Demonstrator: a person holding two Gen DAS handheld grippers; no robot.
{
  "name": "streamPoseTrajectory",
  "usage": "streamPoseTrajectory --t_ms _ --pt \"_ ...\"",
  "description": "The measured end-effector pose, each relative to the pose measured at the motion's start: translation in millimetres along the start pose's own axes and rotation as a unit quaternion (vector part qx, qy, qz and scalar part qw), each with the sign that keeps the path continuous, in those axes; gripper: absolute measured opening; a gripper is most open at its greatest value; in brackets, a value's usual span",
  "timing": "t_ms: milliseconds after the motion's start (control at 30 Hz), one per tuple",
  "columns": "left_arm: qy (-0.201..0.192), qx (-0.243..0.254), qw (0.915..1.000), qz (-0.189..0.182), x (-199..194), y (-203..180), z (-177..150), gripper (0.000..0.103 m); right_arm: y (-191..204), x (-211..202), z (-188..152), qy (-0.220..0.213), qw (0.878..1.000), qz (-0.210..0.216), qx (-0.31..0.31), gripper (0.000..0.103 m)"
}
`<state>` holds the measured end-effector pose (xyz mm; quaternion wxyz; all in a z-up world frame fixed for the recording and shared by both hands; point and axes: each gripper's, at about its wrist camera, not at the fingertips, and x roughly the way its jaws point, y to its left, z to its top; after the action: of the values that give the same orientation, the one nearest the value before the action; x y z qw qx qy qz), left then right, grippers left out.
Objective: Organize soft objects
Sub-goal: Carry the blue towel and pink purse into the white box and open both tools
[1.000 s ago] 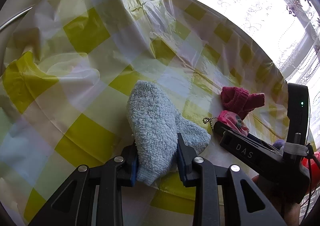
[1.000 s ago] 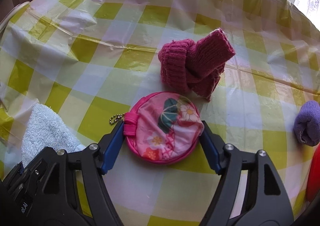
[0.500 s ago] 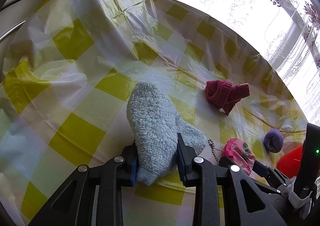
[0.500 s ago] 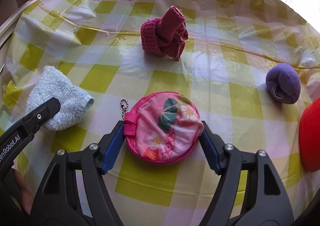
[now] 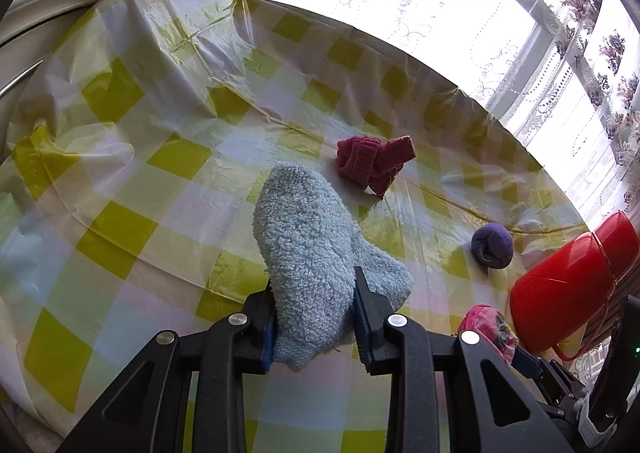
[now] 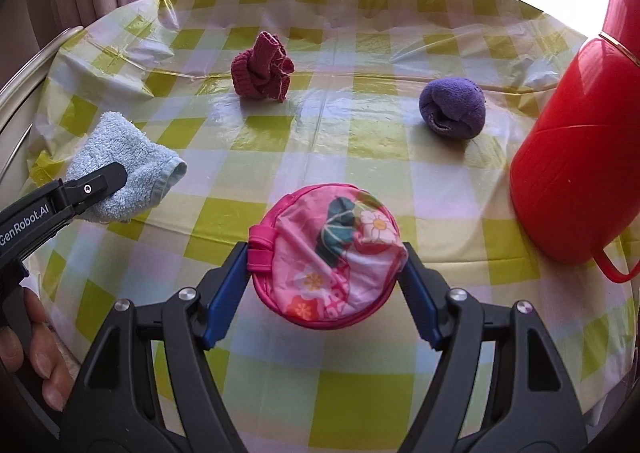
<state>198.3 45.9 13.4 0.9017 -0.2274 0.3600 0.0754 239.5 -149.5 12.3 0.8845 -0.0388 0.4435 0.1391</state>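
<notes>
As both hands had swung across the checked worktop [image 6: 360, 173] toward the red jug [image 6: 576, 157], my left claw [image 5: 314, 317] stayed clenched on the fluffy blue sock [image 5: 308, 253] and my right claw [image 6: 326, 285] on the pink pouch [image 6: 328, 257], both lifted, seemingly ready for sorting.

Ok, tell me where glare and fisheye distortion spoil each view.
Left wrist view: the window is blown out white, and the tablecloth edge bows into a curve. Right wrist view: backlight whitens the top, sheen streaks the plastic cloth near the purple sock ball, and the red jug leans with the warp.
</notes>
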Motion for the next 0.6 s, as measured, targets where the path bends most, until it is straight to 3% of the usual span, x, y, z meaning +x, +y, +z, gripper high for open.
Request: streamPoseTrajectory --t_ms 600 --pt "0.025 0.072 0.9951 -0.064 -43.6 -87.5 -55.0 0.032 -96.8 -96.8 -75.2 -0.035 0.997 -0.032 0.061 0.075"
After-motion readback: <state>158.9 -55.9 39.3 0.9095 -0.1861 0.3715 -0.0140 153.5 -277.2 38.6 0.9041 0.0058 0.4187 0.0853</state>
